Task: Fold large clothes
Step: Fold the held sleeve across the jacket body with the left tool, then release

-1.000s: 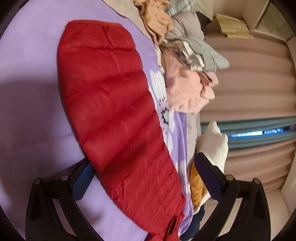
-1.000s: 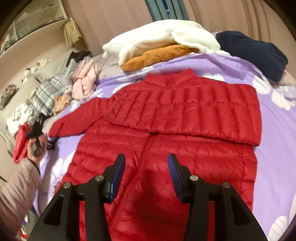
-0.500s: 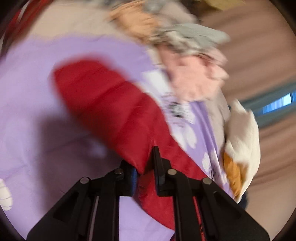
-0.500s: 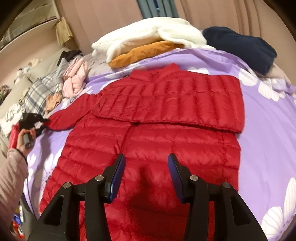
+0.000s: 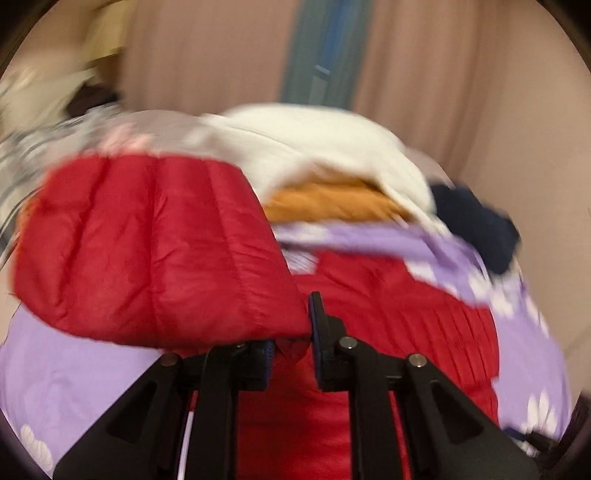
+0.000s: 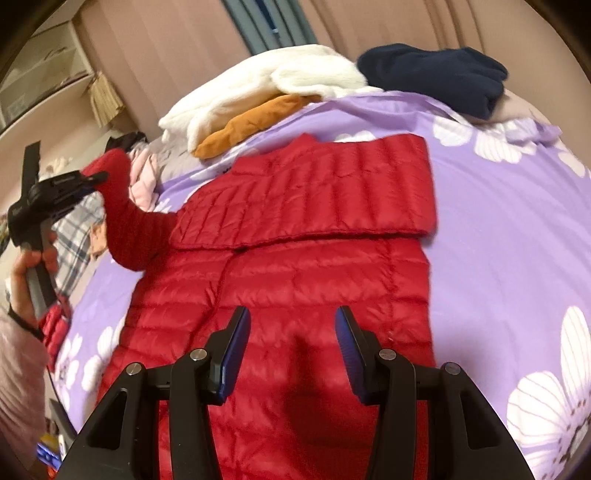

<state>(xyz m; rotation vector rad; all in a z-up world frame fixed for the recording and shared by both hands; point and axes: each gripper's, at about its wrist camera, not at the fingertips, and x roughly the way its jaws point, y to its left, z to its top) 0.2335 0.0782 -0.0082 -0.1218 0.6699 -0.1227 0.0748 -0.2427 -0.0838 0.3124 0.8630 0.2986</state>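
One sleeve (image 6: 125, 206) of the red jacket (image 6: 295, 288) on the purple bed (image 6: 509, 236) is pinched in the left gripper (image 5: 293, 343) and held up at the left of the frame, probably to fold across, while the right gripper (image 6: 291, 354) waits open low over the jacket's bottom part.

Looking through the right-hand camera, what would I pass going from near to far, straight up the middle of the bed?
Right gripper → red puffer jacket → its folded-over sleeve → purple floral bedsheet → white fleece → curtain.
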